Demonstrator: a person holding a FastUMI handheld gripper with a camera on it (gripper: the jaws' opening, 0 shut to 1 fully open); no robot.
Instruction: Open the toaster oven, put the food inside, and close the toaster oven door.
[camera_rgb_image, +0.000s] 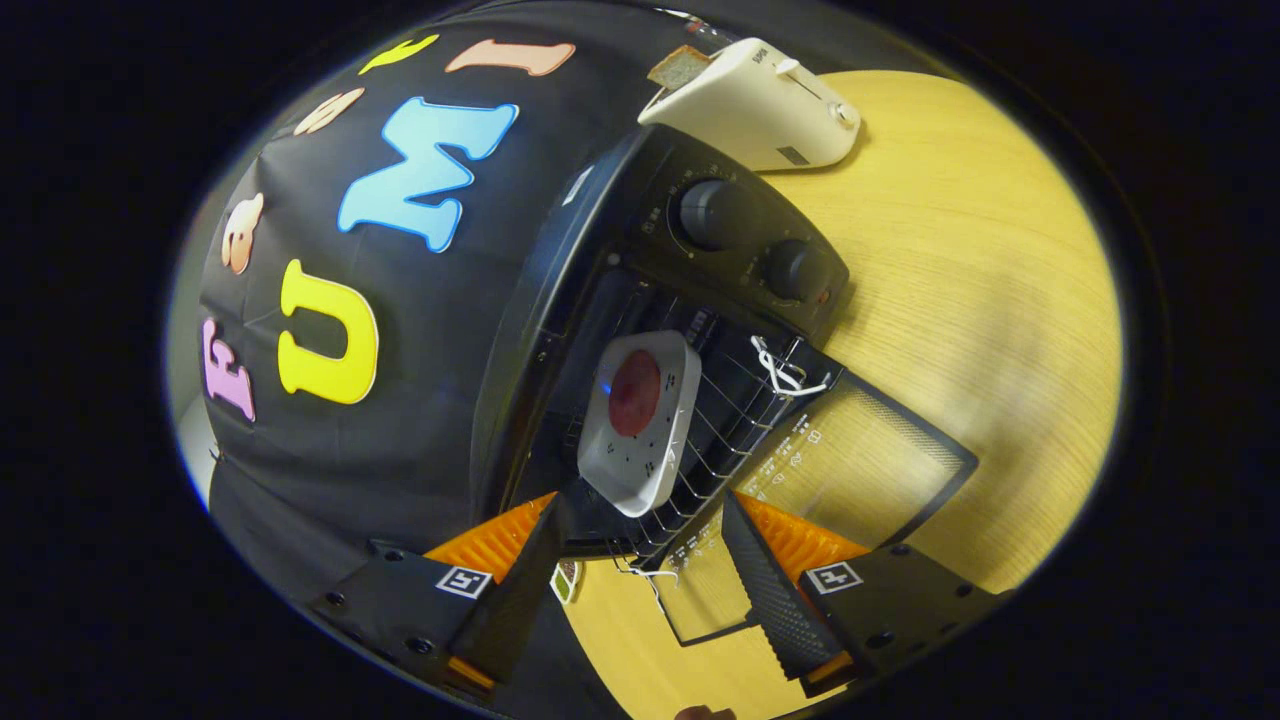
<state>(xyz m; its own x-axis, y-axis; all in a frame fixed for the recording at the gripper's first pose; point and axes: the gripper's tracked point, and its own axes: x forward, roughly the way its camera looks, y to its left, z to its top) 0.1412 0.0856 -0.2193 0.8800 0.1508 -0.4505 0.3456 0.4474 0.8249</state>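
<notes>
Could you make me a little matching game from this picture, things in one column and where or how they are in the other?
Things:
1. white dish
2. oven door
3. white toaster
4. gripper

States:
A. folded open over the wooden table
B. open, holding nothing
C. on the wire rack of the toaster oven
D. beyond the oven, bread in its slot

Pairs: 1-C, 2-A, 3-D, 4-B

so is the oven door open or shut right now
Open. The toaster oven door is swung down flat, and the white dish with food sits on the wire rack inside. The gripper fingers are spread, holding nothing.
</notes>
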